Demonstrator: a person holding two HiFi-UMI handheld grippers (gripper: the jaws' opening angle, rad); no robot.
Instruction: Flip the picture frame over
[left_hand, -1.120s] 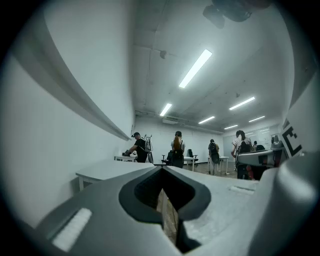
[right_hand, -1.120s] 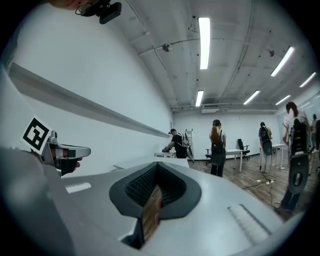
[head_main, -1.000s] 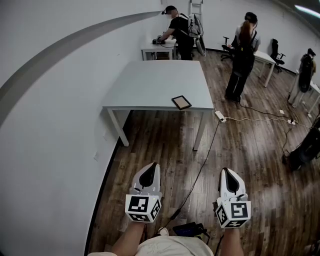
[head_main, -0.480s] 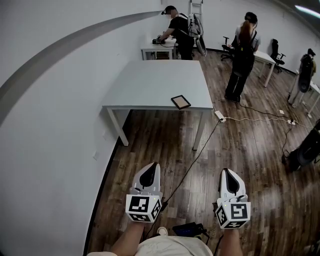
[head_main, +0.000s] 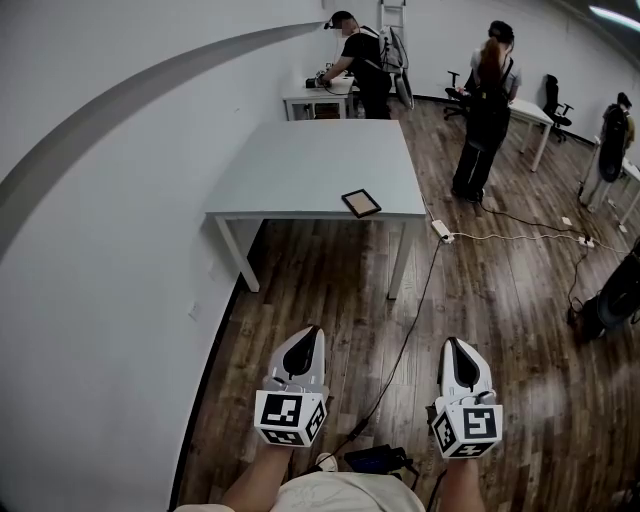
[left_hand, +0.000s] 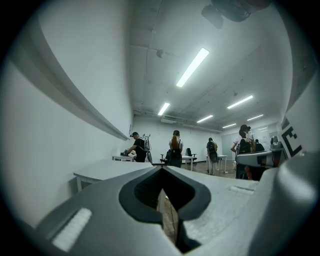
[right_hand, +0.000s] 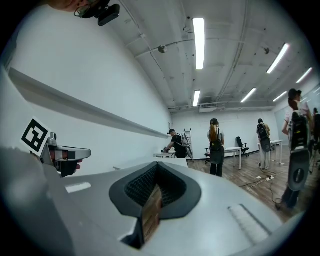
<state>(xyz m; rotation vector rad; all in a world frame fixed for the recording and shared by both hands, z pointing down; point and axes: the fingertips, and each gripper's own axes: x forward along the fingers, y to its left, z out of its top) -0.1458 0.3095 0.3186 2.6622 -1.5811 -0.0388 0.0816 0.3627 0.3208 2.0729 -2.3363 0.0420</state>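
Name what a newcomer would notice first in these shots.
The white left gripper and right gripper, each with a marker cube, sit at the bottom of the head view, both shut and empty above the dark wood floor. Ahead, a pale grey rectangular table stands against the white wall, a small dark picture frame lying flat near its near-right corner, far from both grippers.

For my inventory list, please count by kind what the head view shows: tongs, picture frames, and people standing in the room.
Tongs: 2, left tongs and right tongs.
Picture frames: 1, picture frame on the grey table.
People standing: 3, back person, middle person, right-edge person.
Total: 6.
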